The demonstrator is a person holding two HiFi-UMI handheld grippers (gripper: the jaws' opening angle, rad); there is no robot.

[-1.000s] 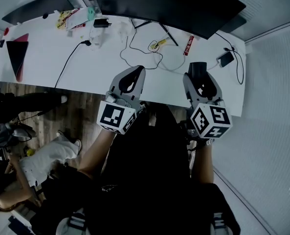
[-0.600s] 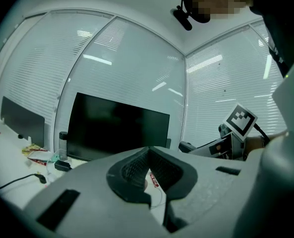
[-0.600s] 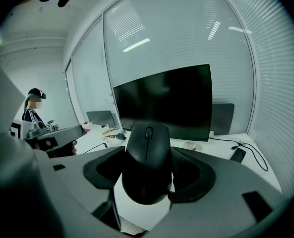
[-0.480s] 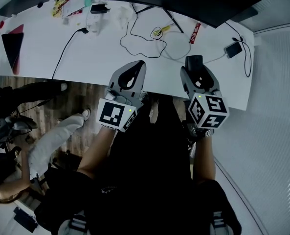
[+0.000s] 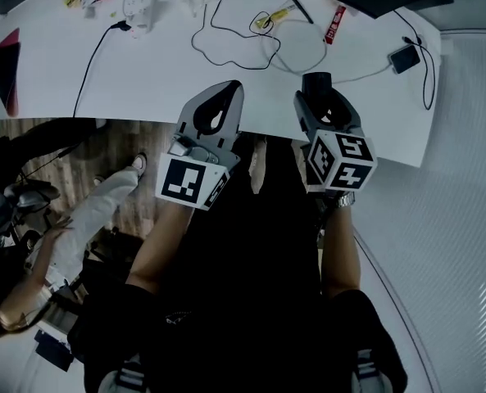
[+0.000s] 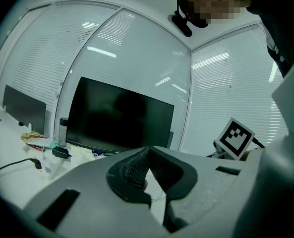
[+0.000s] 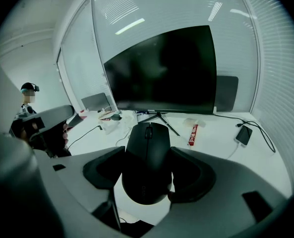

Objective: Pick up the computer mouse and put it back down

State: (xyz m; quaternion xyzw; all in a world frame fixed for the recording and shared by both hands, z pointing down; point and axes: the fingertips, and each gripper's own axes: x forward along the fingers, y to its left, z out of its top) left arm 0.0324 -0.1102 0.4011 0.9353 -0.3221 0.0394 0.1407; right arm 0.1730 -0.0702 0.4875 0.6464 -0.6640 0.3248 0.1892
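the black mouse (image 7: pixel 147 157) sits gripped by its sides in the right claw (image 7: pixel 149 182), nose pointing toward the monitor (image 7: pixel 161 68), held up over the near edge of the white counter (image 5: pixel 144 80). just beside it, the left claw (image 6: pixel 147 156) hangs over the same edge with its jaws pressed together and nothing between them. farther back on the counter, a red packet (image 7: pixel 193 134) lies by the monitor stand, a phone (image 7: pixel 244 134) on a cable lies near the right edge, and loose cables (image 5: pixel 226 35) loop toward the far edge.
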